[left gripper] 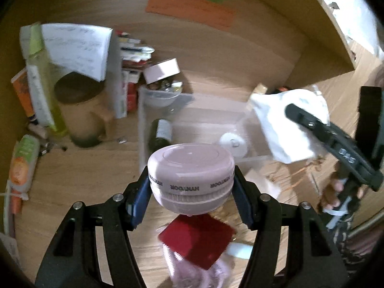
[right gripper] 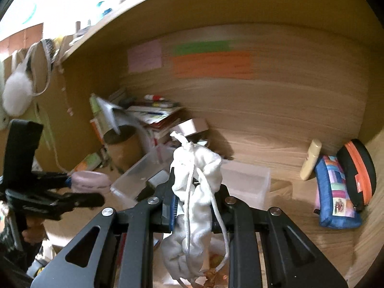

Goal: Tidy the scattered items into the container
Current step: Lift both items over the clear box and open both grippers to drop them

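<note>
My left gripper (left gripper: 190, 180) is shut on a round pink case (left gripper: 190, 168) and holds it just in front of the clear plastic container (left gripper: 141, 124). The container holds a dark bottle (left gripper: 160, 134), a white round item (left gripper: 234, 142) and a small bowl of bits (left gripper: 163, 96). My right gripper (right gripper: 193, 187) is shut on a white drawstring pouch (right gripper: 196, 192), which shows at the container's right end in the left wrist view (left gripper: 285, 124). The container also shows in the right wrist view (right gripper: 244, 184), with the pink case (right gripper: 90, 182) to its left.
A brown mug (left gripper: 81, 110), papers, books and a pink box (left gripper: 163, 70) stand left and behind the container. A red card (left gripper: 196, 240) and pink fabric lie below my left gripper. A blue pencil case (right gripper: 336, 192), a black-orange case (right gripper: 357, 168) and a cream tube (right gripper: 310, 163) lie at the right.
</note>
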{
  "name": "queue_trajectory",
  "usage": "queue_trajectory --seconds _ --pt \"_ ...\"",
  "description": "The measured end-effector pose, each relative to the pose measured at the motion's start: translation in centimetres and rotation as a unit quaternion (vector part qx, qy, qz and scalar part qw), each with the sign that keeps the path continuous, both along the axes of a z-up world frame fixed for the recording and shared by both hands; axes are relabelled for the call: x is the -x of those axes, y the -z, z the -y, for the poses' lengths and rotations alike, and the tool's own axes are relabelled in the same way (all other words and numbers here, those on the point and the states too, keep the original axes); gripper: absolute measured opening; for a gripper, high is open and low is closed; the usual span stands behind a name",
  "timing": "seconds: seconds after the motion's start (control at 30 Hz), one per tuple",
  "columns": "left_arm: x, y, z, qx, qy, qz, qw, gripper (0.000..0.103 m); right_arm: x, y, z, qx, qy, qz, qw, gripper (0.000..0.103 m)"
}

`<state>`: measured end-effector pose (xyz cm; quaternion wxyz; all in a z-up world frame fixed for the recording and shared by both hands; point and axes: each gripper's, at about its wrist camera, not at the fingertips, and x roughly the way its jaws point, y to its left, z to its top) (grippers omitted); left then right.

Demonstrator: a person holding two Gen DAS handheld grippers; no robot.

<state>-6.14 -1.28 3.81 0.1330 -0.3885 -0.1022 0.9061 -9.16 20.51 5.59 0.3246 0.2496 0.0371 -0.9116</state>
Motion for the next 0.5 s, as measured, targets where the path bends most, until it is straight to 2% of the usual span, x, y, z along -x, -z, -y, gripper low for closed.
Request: queue_trajectory --seconds 0.2,0.5 --pt "1.5 -1.3 -1.5 0.052 -0.010 -0.033 0.9980 0.062 2.0 -0.3 -0.4 0.011 0.021 0.004 1.000 0.017" --pt "4.0 -1.2 -2.5 0.049 -0.006 -0.036 0.9981 0.062 3.2 0.5 1.0 0.002 0.004 0.009 1.000 0.017"
